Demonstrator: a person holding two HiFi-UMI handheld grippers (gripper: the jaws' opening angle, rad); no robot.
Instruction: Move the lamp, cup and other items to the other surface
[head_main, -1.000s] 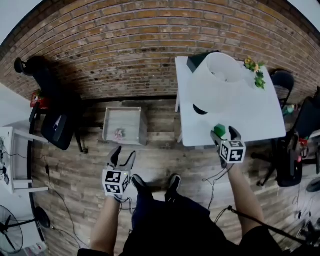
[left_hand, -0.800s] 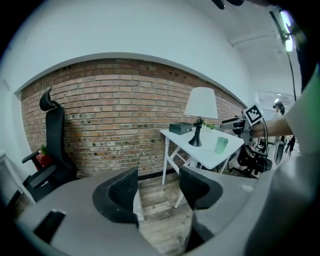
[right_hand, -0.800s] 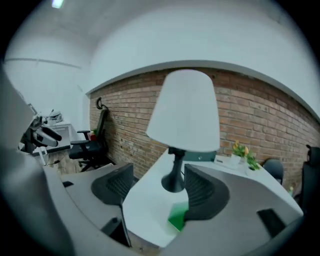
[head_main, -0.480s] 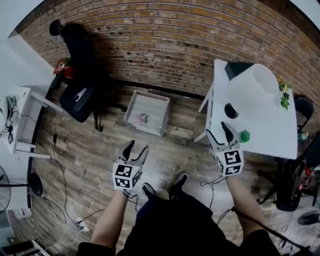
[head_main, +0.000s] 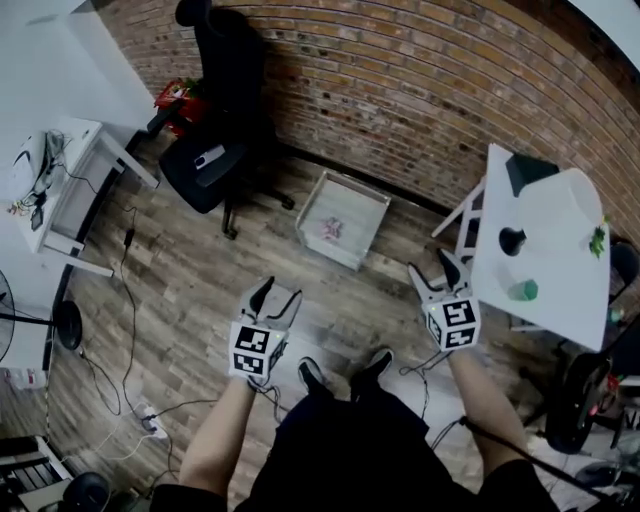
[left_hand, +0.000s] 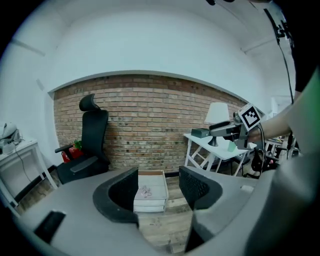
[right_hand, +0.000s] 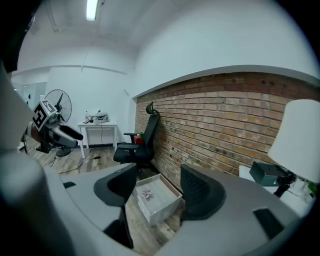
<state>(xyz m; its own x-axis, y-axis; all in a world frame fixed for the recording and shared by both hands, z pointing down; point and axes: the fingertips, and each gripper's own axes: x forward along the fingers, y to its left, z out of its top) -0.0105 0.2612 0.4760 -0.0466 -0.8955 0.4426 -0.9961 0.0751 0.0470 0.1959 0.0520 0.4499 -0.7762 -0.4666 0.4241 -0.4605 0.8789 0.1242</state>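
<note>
Swung left; white table (head_main: 560, 315) now at view's right. Cup (head_main: 523, 291) and lamp (head_main: 568, 210) sit on it, just right of my right gripper (head_main: 432, 264), whose jaws just narrowed, empty. Left gripper (head_main: 279, 291) gaping, empty, farther from the table.

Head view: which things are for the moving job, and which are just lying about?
For the job: lamp, green cup, dark box, white table, perhaps the grey tray on the floor.
Just lying about: black chair, white desk, fan.
</note>
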